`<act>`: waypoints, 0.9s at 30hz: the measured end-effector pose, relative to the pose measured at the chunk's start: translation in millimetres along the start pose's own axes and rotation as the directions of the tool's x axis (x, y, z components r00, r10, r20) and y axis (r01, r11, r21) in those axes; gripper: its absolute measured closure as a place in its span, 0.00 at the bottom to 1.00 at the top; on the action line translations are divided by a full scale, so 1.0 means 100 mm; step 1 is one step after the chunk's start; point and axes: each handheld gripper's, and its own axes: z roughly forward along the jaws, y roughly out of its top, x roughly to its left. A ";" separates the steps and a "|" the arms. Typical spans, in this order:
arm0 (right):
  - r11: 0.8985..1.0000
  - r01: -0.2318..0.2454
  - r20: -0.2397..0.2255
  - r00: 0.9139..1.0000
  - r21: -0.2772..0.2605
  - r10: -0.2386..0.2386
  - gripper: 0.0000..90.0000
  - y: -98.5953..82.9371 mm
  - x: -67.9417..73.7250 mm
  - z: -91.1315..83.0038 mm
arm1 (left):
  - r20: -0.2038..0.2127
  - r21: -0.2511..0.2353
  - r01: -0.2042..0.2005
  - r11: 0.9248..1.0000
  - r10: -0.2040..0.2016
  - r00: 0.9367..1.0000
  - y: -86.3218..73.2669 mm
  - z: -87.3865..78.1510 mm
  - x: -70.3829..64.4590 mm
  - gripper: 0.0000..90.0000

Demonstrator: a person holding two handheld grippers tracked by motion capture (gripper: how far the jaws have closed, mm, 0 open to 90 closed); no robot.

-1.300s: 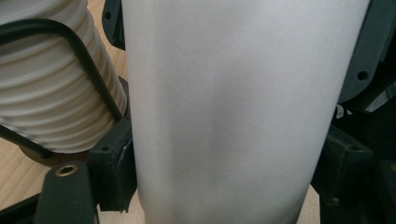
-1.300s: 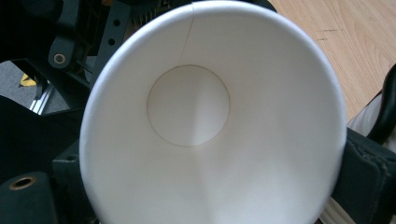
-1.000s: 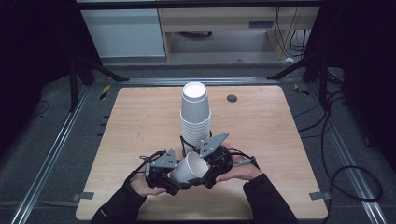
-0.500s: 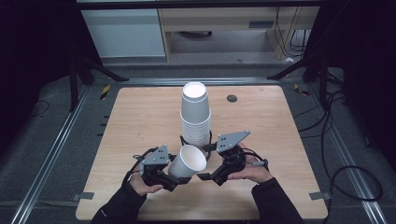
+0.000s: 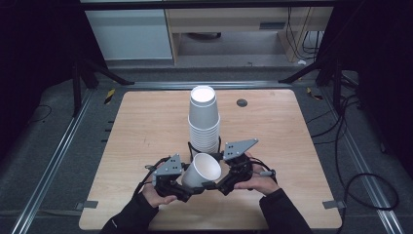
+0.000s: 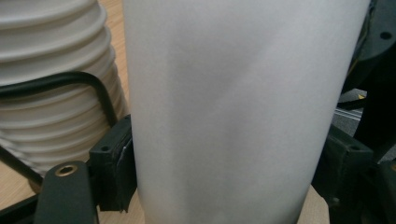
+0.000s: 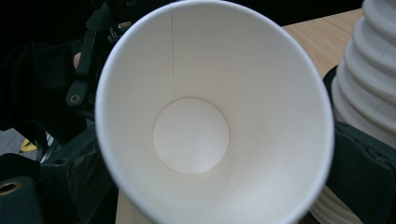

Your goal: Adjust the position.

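While held: one paper cup (image 5: 203,169) | one cup stack (image 5: 204,122) | two grippers

Dim surroundings, evenly lit tabletop, soft close-up blur

My high camera looks down over the table (image 5: 146,122); my two gripper cameras sit very close — both share the paper cup (image 7: 205,121) between them.

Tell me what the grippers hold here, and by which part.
The left gripper clamps a single paper cup across its side wall. The right gripper faces its open mouth; its grip cannot be told.
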 end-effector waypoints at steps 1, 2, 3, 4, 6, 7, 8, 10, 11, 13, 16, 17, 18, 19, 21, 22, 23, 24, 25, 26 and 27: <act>1.000 0.000 -0.003 1.000 0.001 0.000 0.05 0.00 0.00 0.02 | 0.003 0.001 0.000 1.000 0.000 1.000 0.00 0.01 0.00 0.23; 1.000 -0.002 -0.007 1.000 0.003 0.002 0.05 0.00 0.00 0.03 | -0.002 0.002 -0.004 1.000 0.004 1.000 0.00 0.02 -0.01 0.23; 1.000 -0.002 -0.006 1.000 0.004 0.002 0.05 0.01 0.00 0.05 | -0.001 0.000 -0.004 1.000 0.004 1.000 0.00 0.02 -0.01 0.23; 1.000 -0.005 -0.007 1.000 0.005 0.005 0.05 0.01 0.00 0.06 | 0.004 0.002 -0.004 1.000 0.004 1.000 0.00 0.03 -0.01 0.23; 1.000 -0.007 -0.013 1.000 0.006 0.007 0.06 0.00 -0.01 0.08 | 0.006 0.004 -0.008 1.000 0.008 1.000 0.00 0.04 -0.03 0.23; 1.000 -0.011 -0.014 1.000 0.008 0.011 0.07 0.00 -0.01 0.09 | 0.003 0.006 -0.012 1.000 0.012 1.000 0.00 0.04 -0.03 0.23; 1.000 -0.011 -0.022 1.000 0.014 0.012 0.07 0.00 -0.01 0.10 | 0.003 0.007 -0.013 1.000 0.013 1.000 0.00 0.04 -0.04 0.24; 1.000 -0.011 -0.022 1.000 0.020 0.012 0.08 -0.01 0.00 0.11 | 0.006 0.008 -0.013 1.000 0.013 1.000 0.00 0.05 -0.04 0.24; 1.000 -0.014 -0.026 1.000 0.017 0.014 0.09 -0.01 0.00 0.11 | 0.007 0.008 -0.014 1.000 0.014 1.000 0.00 0.05 -0.04 0.24; 1.000 -0.019 -0.030 0.999 0.019 0.020 0.09 -0.01 -0.01 0.10 | 0.006 0.010 -0.016 1.000 0.016 1.000 0.01 0.05 -0.04 0.24; 1.000 -0.018 -0.032 0.999 0.026 0.018 0.10 -0.02 0.00 0.10 | 0.009 0.015 -0.020 1.000 0.019 1.000 0.00 0.05 -0.04 0.24; 0.999 -0.018 -0.034 0.999 0.027 0.019 0.11 -0.02 0.00 0.09 | 0.008 0.016 -0.021 1.000 0.020 1.000 0.00 0.05 -0.04 0.24; 0.999 -0.017 -0.034 0.999 0.028 0.018 0.11 -0.02 0.00 0.09 | 0.008 0.015 -0.021 1.000 0.021 1.000 0.00 0.05 -0.04 0.24; 0.999 -0.017 -0.034 0.999 0.027 0.018 0.11 -0.02 0.00 0.09 | 0.009 0.016 -0.020 1.000 0.020 1.000 0.01 0.05 -0.04 0.24; 0.999 -0.022 -0.038 0.999 0.026 0.023 0.12 -0.02 -0.01 0.09 | 0.007 0.017 -0.024 1.000 0.024 1.000 0.01 0.05 -0.04 0.23; 0.999 -0.023 -0.039 0.999 0.025 0.024 0.12 -0.02 -0.01 0.09 | 0.008 0.017 -0.024 1.000 0.024 1.000 0.01 0.05 -0.04 0.23; 0.999 -0.026 -0.039 0.999 0.025 0.027 0.12 -0.02 -0.01 0.09 | 0.007 0.016 -0.025 1.000 0.025 1.000 0.01 0.05 -0.04 0.23; 0.999 -0.028 -0.039 0.999 0.024 0.029 0.12 -0.02 -0.01 0.09 | 0.008 0.015 -0.025 1.000 0.024 1.000 0.01 0.05 -0.04 0.23; 0.999 -0.029 -0.040 0.999 0.024 0.030 0.12 -0.02 -0.01 0.09 | 0.005 0.014 -0.025 1.000 0.025 1.000 0.01 0.05 -0.04 0.23; 0.999 -0.028 -0.037 0.999 0.024 0.029 0.12 -0.02 -0.01 0.08 | 0.003 0.012 -0.026 1.000 0.026 1.000 0.01 0.05 -0.04 0.23; 0.999 -0.029 -0.037 0.999 0.023 0.030 0.12 -0.02 -0.01 0.08 | 0.007 0.011 -0.023 1.000 0.023 1.000 0.01 0.05 -0.04 0.23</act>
